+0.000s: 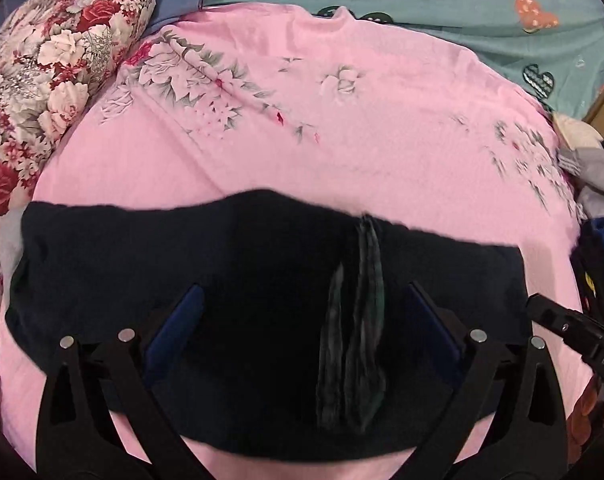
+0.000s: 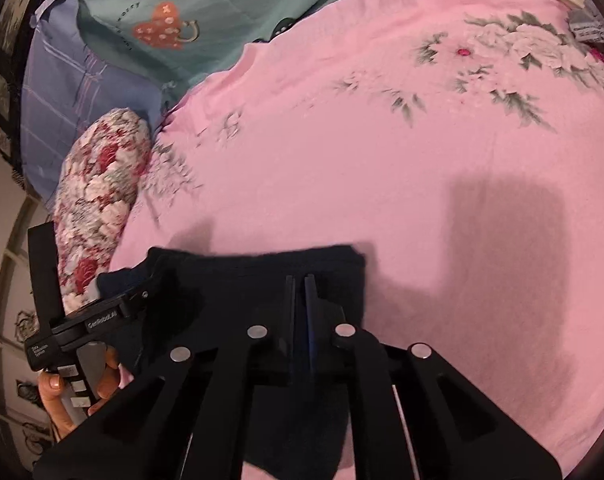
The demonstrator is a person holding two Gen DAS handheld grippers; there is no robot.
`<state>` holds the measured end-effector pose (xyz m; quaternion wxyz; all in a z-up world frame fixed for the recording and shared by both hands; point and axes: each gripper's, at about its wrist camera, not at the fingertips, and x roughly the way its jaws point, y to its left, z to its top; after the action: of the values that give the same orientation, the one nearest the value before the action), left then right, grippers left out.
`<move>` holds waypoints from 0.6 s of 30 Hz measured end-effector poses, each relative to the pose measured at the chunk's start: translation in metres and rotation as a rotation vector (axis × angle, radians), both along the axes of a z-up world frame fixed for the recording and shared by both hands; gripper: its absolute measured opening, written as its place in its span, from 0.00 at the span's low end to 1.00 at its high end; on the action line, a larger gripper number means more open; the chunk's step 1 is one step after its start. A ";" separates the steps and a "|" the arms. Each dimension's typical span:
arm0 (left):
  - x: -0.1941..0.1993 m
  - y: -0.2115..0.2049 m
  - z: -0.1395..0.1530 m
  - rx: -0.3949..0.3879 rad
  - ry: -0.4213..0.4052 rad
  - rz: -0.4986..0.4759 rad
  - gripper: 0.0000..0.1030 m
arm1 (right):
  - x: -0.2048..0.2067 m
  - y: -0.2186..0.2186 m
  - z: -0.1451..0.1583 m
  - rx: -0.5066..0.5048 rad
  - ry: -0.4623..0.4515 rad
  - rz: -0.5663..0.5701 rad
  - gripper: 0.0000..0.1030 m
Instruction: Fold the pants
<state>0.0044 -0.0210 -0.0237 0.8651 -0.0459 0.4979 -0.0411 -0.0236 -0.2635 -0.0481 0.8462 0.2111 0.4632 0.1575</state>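
Observation:
The dark navy pants (image 1: 150, 272) lie folded in a wide bundle on the pink floral sheet (image 1: 341, 152), with a greenish striped lining strip (image 1: 357, 320) showing on top. My left gripper (image 1: 302, 312) is open, its blue-padded fingers (image 1: 178, 328) spread just above the bundle. In the right wrist view the pants (image 2: 238, 276) lie at the lower middle. My right gripper (image 2: 300, 292) has its jaws pressed together over the right part of the cloth; whether cloth is pinched cannot be told. The right gripper's body (image 1: 573, 332) shows at the left view's right edge.
A red-and-white floral pillow (image 1: 54, 64) lies at the left. A teal heart-print blanket (image 1: 461, 4) lies beyond the sheet. A pile of other clothes (image 1: 597, 208) sits at the right edge. A hand holding the left gripper (image 2: 86, 376) shows in the right view.

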 end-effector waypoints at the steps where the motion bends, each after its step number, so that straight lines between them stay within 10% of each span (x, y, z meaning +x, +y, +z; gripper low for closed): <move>1: -0.006 -0.001 -0.001 0.000 0.001 -0.012 0.98 | -0.006 0.005 0.004 0.009 -0.006 0.048 0.07; 5: -0.013 -0.002 -0.034 0.084 0.071 -0.018 0.98 | -0.040 0.028 0.003 -0.048 0.021 0.185 0.14; 13: -0.029 0.021 -0.035 0.016 0.044 0.007 0.98 | -0.061 0.026 -0.005 -0.150 0.020 0.182 0.18; 16: -0.028 0.028 -0.042 -0.015 0.068 -0.005 0.98 | -0.055 0.025 -0.003 -0.026 0.020 0.201 0.19; 18: -0.032 0.033 -0.033 -0.069 0.058 -0.039 0.98 | -0.044 0.030 -0.014 -0.159 0.063 0.144 0.17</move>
<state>-0.0280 0.0117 -0.0569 0.8471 -0.0671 0.5220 -0.0738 -0.0672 -0.2338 -0.0624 0.8318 0.1141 0.5146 0.1739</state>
